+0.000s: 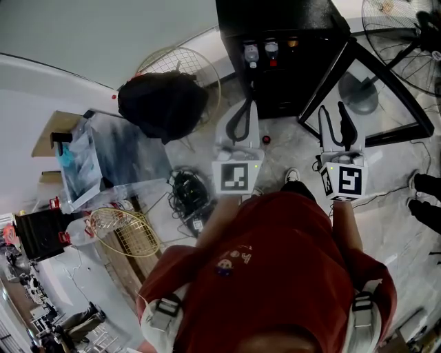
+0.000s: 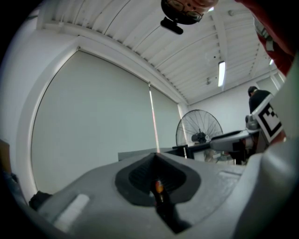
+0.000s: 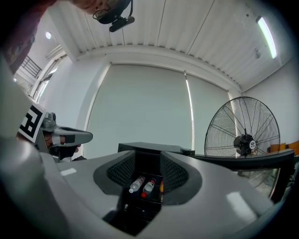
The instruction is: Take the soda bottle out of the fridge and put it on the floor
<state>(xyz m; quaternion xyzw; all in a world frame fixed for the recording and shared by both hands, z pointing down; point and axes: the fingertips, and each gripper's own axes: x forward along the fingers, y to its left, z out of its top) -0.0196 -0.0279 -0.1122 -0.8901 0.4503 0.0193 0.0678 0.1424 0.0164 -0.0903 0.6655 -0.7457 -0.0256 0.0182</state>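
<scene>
Three bottles stand in a row on a shelf inside the open black fridge [image 1: 275, 17]. Two are clear bottles [image 1: 252, 52], one with a pale cap and one with a red cap. At the right end of the row is an orange-tinted one [image 1: 293, 43], probably the soda bottle, though it shows too small to be sure. The fridge's glass door [image 1: 375, 89] is swung wide to the fridge's right. A standing fan [image 1: 406, 31] sits beyond that door, further to the fridge's right. The left tongs [image 1: 247, 109] hang in front of the fridge's left edge, apart from it, with jaws pressed together and nothing clamped. Only a thin slit shows between them, and through it comes a speck of orange. The right tongs [image 1: 333, 114] hang in front of the fridge beside the open door, jaws standing apart and empty. Their own view frames the fridge shelf and its bottles in the gap, well short of touching. A small red thing [image 1: 267, 139] lies on the floor [image 1: 289, 148] just before the fridge, and a black bag [image 1: 162, 103] rests to the fridge's left.
</scene>
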